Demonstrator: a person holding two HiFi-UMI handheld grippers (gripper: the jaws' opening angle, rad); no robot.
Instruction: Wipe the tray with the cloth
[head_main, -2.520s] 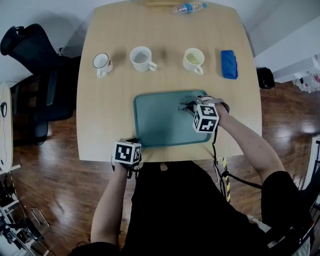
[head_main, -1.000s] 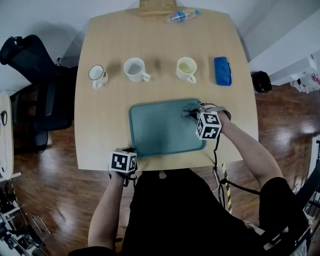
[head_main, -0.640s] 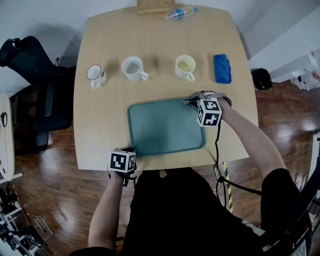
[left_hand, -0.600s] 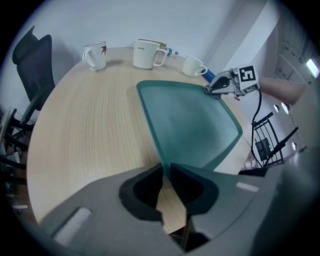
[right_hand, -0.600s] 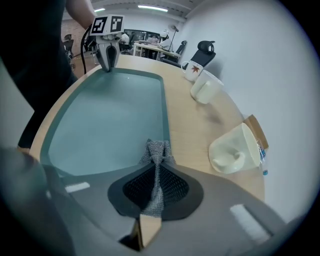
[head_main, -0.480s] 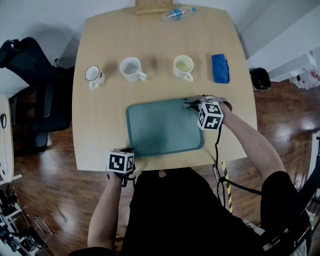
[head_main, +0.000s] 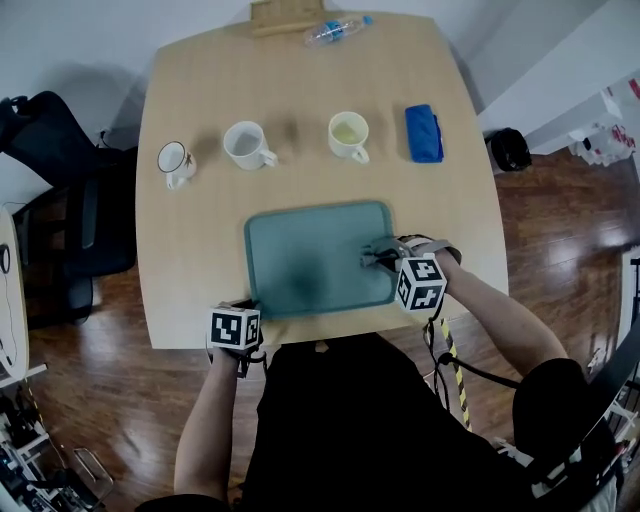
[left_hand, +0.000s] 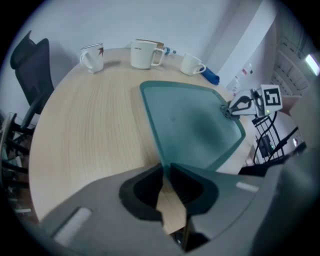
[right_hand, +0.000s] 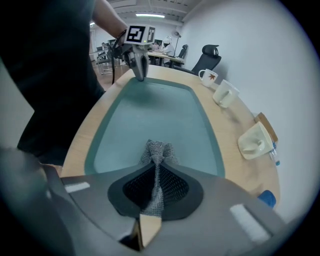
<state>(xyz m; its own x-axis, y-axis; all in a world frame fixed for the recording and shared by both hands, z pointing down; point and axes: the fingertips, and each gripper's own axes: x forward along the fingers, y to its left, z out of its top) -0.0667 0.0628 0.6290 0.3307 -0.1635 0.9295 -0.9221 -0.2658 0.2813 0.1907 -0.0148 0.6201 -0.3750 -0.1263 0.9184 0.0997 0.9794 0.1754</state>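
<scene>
A teal tray (head_main: 305, 255) lies on the wooden table near its front edge. My right gripper (head_main: 368, 257) is over the tray's right side, shut on a grey mesh cloth (right_hand: 157, 150). The cloth bunches out past the jaws and rests on the tray floor (right_hand: 150, 112). My left gripper (head_main: 249, 305) is at the tray's near left corner, its jaws shut on the tray's rim (left_hand: 165, 165). In the left gripper view the right gripper (left_hand: 234, 106) shows at the tray's far edge. The left gripper (right_hand: 139, 70) stands at the far corner in the right gripper view.
Three mugs (head_main: 174, 160) (head_main: 246, 145) (head_main: 348, 134) stand in a row behind the tray. A folded blue cloth (head_main: 424, 133) lies at their right. A plastic bottle (head_main: 335, 30) and a wooden piece (head_main: 283, 15) lie at the far edge. An office chair (head_main: 55, 170) stands left of the table.
My right gripper has drawn the cloth from the tray's far right corner toward me along the right side. The left gripper has kept its hold on the near left corner.
</scene>
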